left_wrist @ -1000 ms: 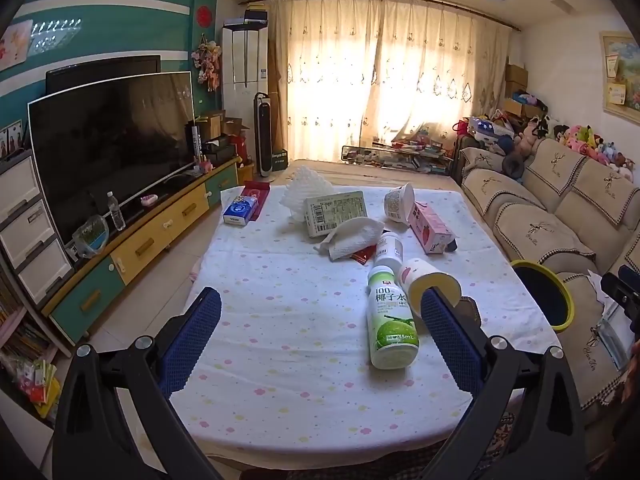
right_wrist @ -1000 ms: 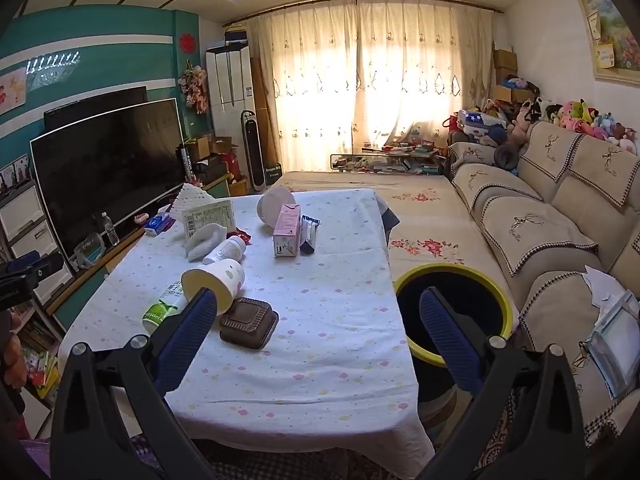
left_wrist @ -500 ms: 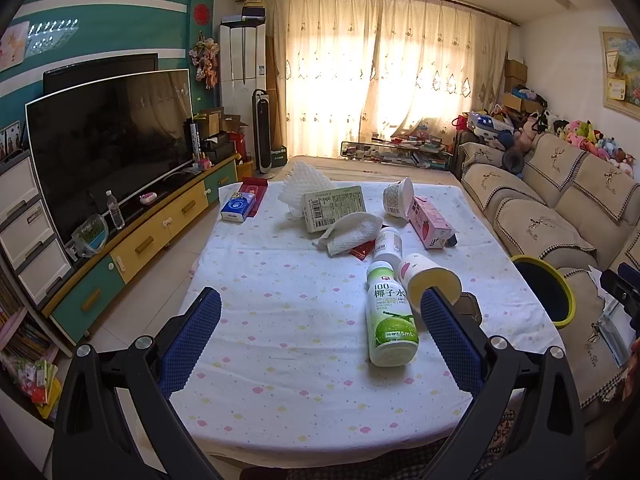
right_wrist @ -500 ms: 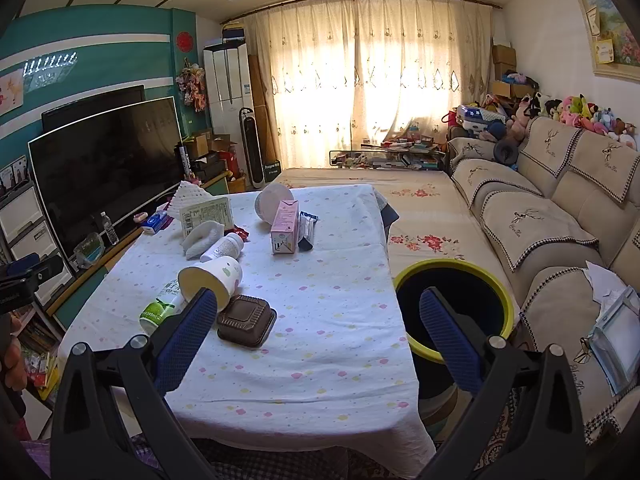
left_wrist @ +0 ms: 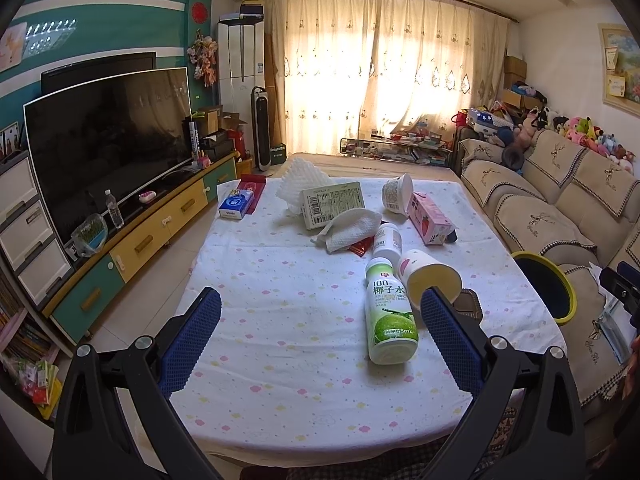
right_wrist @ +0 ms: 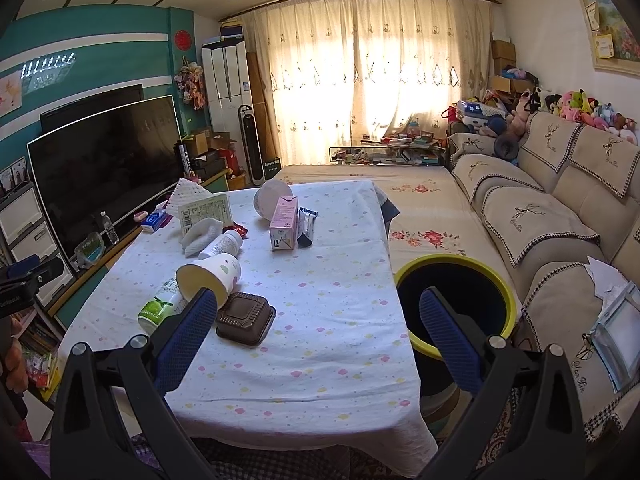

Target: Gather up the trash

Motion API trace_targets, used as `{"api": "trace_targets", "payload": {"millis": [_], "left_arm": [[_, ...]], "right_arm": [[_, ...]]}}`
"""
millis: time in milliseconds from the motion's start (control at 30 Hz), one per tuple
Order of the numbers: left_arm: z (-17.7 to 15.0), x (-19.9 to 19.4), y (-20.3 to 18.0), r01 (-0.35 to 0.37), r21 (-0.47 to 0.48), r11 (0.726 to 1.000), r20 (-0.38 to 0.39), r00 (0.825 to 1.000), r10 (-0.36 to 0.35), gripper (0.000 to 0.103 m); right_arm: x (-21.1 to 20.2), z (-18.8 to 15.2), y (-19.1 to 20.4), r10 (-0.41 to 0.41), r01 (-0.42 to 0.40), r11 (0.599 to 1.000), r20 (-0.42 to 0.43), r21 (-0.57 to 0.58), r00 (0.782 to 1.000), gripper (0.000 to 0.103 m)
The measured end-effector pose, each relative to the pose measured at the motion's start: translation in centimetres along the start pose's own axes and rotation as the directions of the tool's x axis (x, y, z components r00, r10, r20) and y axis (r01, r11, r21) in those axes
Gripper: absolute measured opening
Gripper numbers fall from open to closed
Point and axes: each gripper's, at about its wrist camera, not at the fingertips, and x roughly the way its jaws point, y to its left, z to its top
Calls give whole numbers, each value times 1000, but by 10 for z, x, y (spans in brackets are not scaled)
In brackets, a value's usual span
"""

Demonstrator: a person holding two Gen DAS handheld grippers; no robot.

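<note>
Trash lies on a table with a white dotted cloth (left_wrist: pixel 280 320). A green-and-white coconut water bottle (left_wrist: pixel 390 316) lies near the front, a paper cup (left_wrist: pixel 428 276) on its side beside it, and a brown plastic box (right_wrist: pixel 245 318) by the cup. Farther back lie a small white bottle (left_wrist: pixel 387 240), a crumpled tissue (left_wrist: pixel 352 228), a pink carton (left_wrist: pixel 430 218) and a white tub (left_wrist: pixel 396 192). A black bin with a yellow rim (right_wrist: pixel 452 300) stands right of the table. My left gripper (left_wrist: pixel 320 336) is open over the table's front. My right gripper (right_wrist: pixel 320 332) is open and empty, between box and bin.
A TV (left_wrist: pixel 108 144) on a low cabinet (left_wrist: pixel 132 248) runs along the left. A beige sofa (right_wrist: pixel 560 208) runs along the right, with papers (right_wrist: pixel 616 336) on its near seat. A blue tissue pack (left_wrist: pixel 236 204) and a labelled packet (left_wrist: pixel 332 204) lie at the table's back.
Both views have drifted slightly closer to the table. Nothing on the table has moved and both grippers stay open.
</note>
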Motion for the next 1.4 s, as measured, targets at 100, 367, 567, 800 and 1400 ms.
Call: {"api": "trace_targets", "payload": {"millis": [100,367,567,800,1400], "left_arm": [[-1,3,-1,0,1,1000,-7,1000,0,98],[-2,5,-1,-6,4,1000,-11,1000,6,98],[-1,4,0,-5,3,1000,-12,1000,5,98],[-3,7,0,-4,5,1000,-23,1000,5,98],[-3,8,-2,-2,10,1000,-24,1000,2,98]], "right_arm": [[0,0,0,0,0,1000,-1,0,1000,97],[5,-2,-3,4,-4,1000,-11,4,1000,97],[7,-5,-3,7,-7,1000,-14,5,1000,97],[9,-5,-3,4,-4,1000,-24,6,1000,97],[11,-6,-4,4,-3,1000,-31,12,1000,97]]}}
